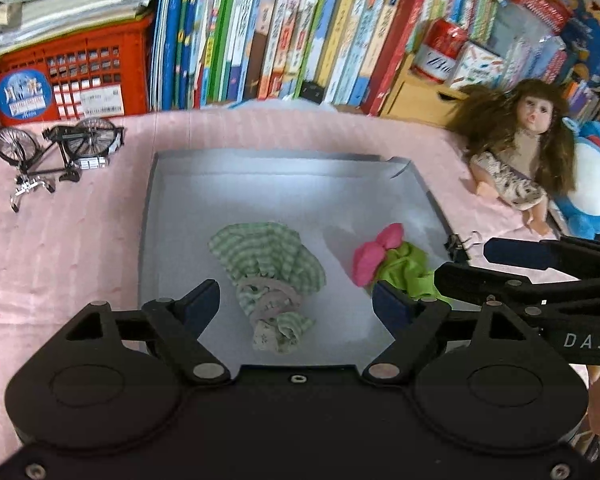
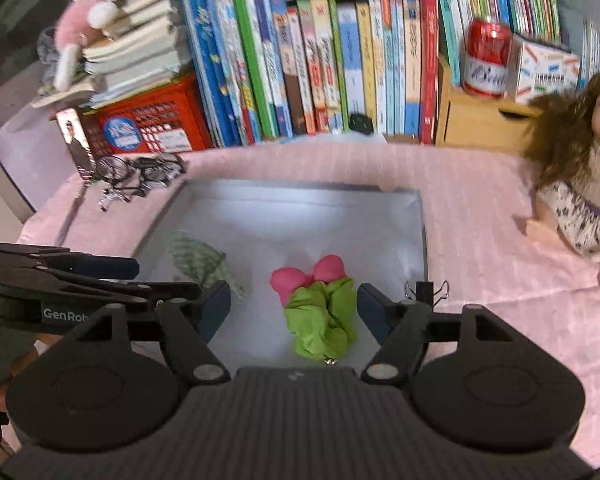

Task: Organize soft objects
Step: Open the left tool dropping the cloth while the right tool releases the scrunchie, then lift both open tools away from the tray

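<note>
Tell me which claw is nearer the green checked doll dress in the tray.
Left. The left claw hangs open right over the green checked doll dress; the right claw is off beside it, open over the pink-and-green garment.

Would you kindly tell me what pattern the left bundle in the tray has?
Green-and-white checked cloth bundle, clearest in the left wrist view.

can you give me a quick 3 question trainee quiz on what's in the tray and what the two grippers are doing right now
1. True or false: the left gripper is shut on the green checked garment.
2. Which lies right of the checked garment in the grey tray, seen from the left wrist? A) a red can B) the green cloth with a pink bow C) a model bicycle
3. Where is the doll: inside the tray or outside it?

Key: 1 false, both it and the right gripper are open. 2 B. 3 outside, on the pink cover.
</note>
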Demonstrator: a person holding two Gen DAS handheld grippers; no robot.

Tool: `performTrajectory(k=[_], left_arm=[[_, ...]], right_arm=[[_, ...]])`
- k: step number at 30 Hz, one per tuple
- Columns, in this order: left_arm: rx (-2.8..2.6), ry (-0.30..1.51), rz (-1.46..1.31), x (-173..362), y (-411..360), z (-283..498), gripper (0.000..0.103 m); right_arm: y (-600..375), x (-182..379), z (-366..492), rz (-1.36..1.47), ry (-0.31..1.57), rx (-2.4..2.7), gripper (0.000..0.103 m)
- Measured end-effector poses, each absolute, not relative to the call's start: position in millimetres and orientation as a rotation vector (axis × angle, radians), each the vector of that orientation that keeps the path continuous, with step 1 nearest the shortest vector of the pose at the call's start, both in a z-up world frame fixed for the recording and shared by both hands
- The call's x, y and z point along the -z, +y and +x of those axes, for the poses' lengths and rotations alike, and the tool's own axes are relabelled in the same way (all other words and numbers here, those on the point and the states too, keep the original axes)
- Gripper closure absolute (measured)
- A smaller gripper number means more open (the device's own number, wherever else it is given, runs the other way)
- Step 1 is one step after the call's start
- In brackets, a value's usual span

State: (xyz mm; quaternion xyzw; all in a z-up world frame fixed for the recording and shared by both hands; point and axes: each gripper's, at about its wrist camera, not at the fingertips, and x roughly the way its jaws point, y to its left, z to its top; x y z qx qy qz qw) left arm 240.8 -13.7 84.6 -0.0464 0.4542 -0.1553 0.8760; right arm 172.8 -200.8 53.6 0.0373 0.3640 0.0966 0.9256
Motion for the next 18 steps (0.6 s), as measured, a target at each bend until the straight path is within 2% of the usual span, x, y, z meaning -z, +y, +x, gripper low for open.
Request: performTrajectory(k=[6, 18], left_arm=[[0.356, 0.863, -0.092, -103.9, -8.8, 206.7, 0.017], [0.379, 0.730, -0.102, -112.4, 14.6, 129.6, 0.012]], right_arm=[[-192.7, -68.6, 137.1, 0.049, 0.652, -0.226, 0.015], [-181.3, -69.5, 62.6, 0.037, 0.492, -0.247, 0.011]])
